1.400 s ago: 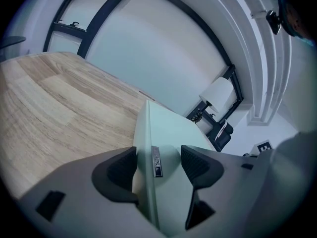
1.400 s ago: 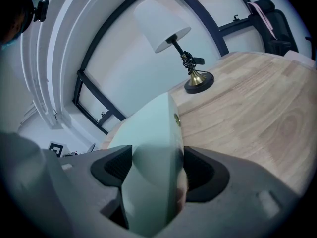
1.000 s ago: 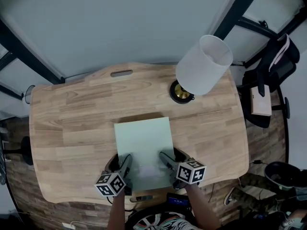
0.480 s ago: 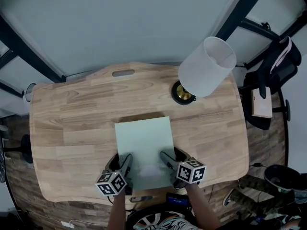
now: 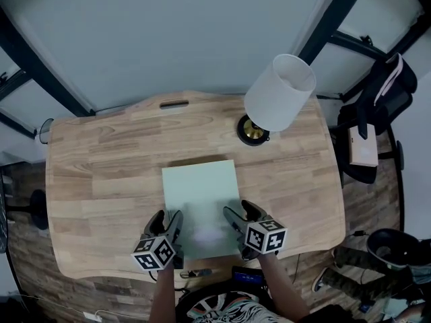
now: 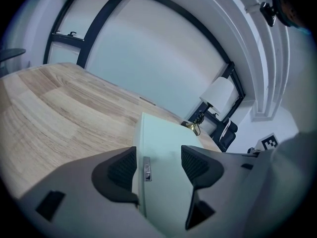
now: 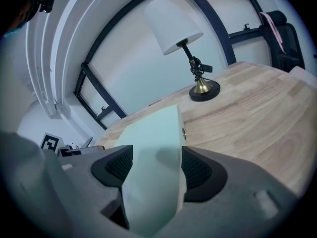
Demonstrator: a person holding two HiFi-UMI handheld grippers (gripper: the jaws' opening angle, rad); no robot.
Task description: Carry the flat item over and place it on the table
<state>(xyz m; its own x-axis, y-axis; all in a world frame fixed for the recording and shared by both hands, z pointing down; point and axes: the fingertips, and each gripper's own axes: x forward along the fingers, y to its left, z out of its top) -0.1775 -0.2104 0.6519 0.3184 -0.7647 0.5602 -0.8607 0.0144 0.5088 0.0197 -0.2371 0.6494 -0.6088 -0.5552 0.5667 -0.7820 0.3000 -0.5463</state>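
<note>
A flat pale green item (image 5: 201, 200) hangs over the near half of the wooden table (image 5: 101, 167), casting a thin shadow at its far edge. My left gripper (image 5: 170, 226) is shut on its near left edge and my right gripper (image 5: 237, 219) on its near right edge. In the left gripper view the flat item (image 6: 163, 143) fills the gap between the pads of that gripper (image 6: 158, 166), and a small metal tag shows by the left pad. In the right gripper view the item (image 7: 153, 133) is pinched between the pads of the right gripper (image 7: 151, 165).
A lamp with a white shade (image 5: 279, 93) and a brass base (image 5: 253, 130) stands at the table's far right. A slot (image 5: 174, 103) is cut near the far edge. A black chair with bags (image 5: 377, 99) stands beyond the right end, and dark frame bars cross the pale wall behind.
Both grippers and the flat item have shifted slightly farther over the table. Both holds are unchanged, and the view has tilted a little.
</note>
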